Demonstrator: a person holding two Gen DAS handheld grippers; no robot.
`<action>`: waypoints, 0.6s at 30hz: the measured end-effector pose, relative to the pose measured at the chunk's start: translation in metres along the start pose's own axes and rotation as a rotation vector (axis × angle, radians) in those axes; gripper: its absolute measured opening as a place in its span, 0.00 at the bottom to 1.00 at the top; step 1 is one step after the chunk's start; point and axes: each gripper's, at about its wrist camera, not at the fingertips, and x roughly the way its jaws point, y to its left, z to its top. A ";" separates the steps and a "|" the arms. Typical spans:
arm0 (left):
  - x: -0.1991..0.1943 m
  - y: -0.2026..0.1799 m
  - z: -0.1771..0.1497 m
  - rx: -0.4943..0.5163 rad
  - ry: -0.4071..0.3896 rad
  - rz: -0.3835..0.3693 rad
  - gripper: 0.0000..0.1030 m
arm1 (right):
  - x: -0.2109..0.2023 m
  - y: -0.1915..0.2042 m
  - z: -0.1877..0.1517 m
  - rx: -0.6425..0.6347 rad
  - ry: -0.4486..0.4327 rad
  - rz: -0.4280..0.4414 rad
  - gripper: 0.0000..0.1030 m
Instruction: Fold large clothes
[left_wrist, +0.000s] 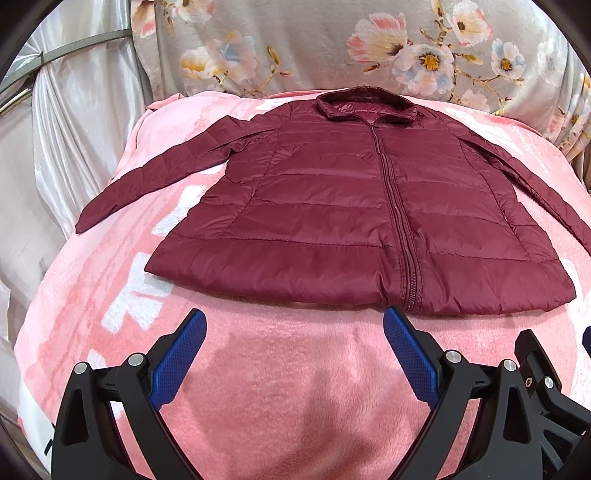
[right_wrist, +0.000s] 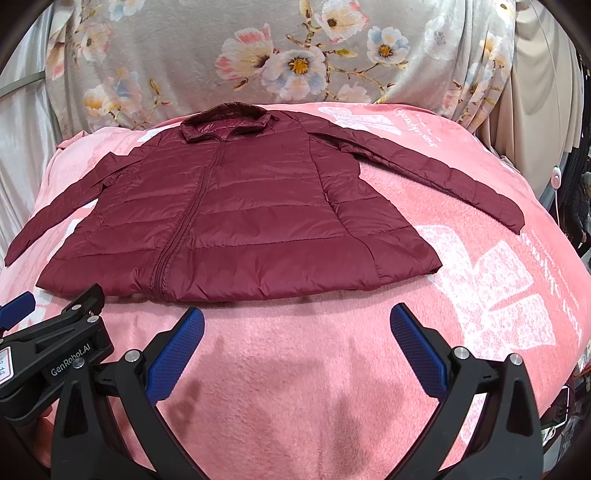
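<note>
Both the left gripper (left_wrist: 293, 321) and right gripper (right_wrist: 297, 319) hung spread apart, empty, just short of the maroon jacket (left_wrist: 354, 214) lying flat ahead; each sleeve likely needed a firm cuff pinch.

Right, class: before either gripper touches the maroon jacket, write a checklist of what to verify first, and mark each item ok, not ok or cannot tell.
1. jacket lies flat, front up, on the pink blanket: ok.
2. zip closed along the front: ok.
3. Both sleeves spread out to the sides, left sleeve and right sleeve: ok.
4. left gripper open, holding nothing: ok.
5. right gripper open, holding nothing: ok.
6. Nothing lying on the jacket: ok.
</note>
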 end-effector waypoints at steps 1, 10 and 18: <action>0.002 0.000 0.000 -0.002 0.001 0.000 0.91 | 0.000 0.000 0.000 0.000 0.000 0.000 0.95; 0.003 -0.001 -0.001 -0.002 0.002 0.000 0.91 | 0.000 0.000 -0.001 0.000 0.002 0.000 0.95; 0.005 -0.001 -0.003 -0.003 0.005 0.000 0.91 | -0.001 0.000 -0.002 0.001 0.003 0.000 0.95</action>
